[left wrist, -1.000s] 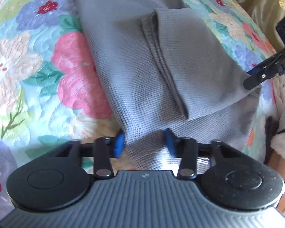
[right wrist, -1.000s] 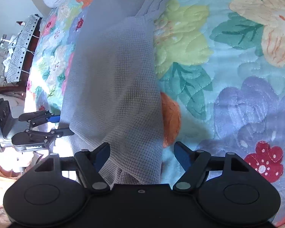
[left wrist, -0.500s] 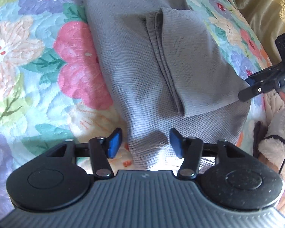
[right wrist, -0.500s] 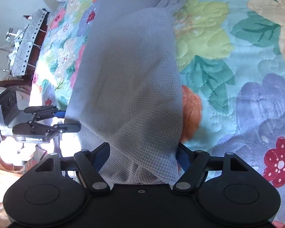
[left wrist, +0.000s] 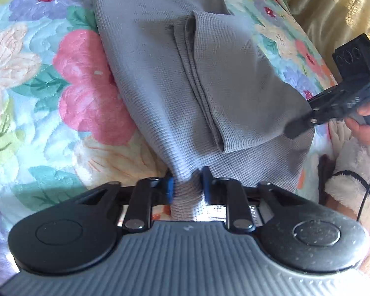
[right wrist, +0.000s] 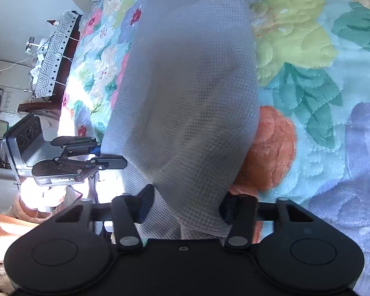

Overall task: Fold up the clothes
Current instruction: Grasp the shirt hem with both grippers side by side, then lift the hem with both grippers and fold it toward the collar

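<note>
Now the left gripper was pinched in tight on the near hem of the grey waffle-knit garment, its blue pads squeezing a bunched ridge of cloth between them. Over on the other side, the right gripper stood with its jaws spread wide, fabric draped down between the two fingers and touching the inner face of each, but not clamped. From the left wrist view that same right gripper showed at the garment's right edge, its dark tip against the cloth. The garment lay lengthwise on the floral quilt, one side already folded over onto the middle, leaving a layered edge running down the centre. The quilt was all pink, orange and purple blooms on pale blue. A gold curtain hung past the bed's far edge. Beyond the bed, a dark side table with a patterned cover sat against a pale wall.
</note>
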`<state>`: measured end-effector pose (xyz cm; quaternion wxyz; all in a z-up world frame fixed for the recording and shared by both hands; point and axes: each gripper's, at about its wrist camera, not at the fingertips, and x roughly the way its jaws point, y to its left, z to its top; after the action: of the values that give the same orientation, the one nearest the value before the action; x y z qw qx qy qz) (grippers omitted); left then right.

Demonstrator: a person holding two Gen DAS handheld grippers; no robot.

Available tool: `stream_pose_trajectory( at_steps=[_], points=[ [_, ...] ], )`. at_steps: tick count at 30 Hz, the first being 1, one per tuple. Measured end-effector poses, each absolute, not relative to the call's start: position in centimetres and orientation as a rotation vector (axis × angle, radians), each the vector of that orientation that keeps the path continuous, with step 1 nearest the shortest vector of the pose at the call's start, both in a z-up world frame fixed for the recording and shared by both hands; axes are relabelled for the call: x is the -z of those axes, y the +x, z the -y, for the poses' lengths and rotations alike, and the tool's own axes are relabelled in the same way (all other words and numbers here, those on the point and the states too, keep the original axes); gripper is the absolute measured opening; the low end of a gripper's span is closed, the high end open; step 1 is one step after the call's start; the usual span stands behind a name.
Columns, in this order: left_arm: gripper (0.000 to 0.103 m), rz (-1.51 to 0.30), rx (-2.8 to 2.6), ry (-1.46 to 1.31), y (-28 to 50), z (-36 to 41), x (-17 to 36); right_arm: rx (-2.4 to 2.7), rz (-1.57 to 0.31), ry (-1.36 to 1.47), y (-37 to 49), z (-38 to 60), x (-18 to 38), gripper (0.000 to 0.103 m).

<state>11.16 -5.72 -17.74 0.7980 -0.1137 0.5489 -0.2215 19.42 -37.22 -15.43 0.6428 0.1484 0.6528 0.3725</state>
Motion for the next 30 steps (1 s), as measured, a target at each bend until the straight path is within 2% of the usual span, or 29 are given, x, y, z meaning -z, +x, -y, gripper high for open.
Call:
stream_pose_trajectory(
  at_steps=[1, 2, 8, 15, 20, 28, 30],
  points=[
    [0.012, -1.169, 0.47, -0.234, 11.0, 5.8, 17.7, -0.842, -1.481, 0.362, 19.5, 37.5, 15.4, 0.024],
    [0.008, -1.155, 0.464, -0.265, 10.9, 5.6, 17.6, -0.836, -1.475, 0.386, 19.5, 37.7, 15.5, 0.024],
    [0.007, -1.097, 0.48, -0.593, 12.7, 2.2, 16.4, -0.865, -1.332, 0.503, 19.9, 38.8, 13.1, 0.021],
    [0.007, -1.016, 0.419, -0.593, 17.4, 0.7, 13.3, -0.824, -1.185, 0.625, 23.0, 38.5, 9.9, 0.02],
    [0.007, -1.009, 0.37, -0.588, 22.1, -0.9, 12.4, -0.729, -1.157, 0.653, 26.7, 37.4, 8.6, 0.02],
    [0.007, -0.91, 0.32, -0.53, 29.6, -2.6, 9.9, -0.609, -1.021, 0.594, 33.6, 35.0, 7.4, 0.02],
    [0.01, -0.887, 0.299, -0.51, 31.6, -2.9, 10.8, -0.601, -0.978, 0.575, 35.2, 34.3, 7.1, 0.02]
  ],
)
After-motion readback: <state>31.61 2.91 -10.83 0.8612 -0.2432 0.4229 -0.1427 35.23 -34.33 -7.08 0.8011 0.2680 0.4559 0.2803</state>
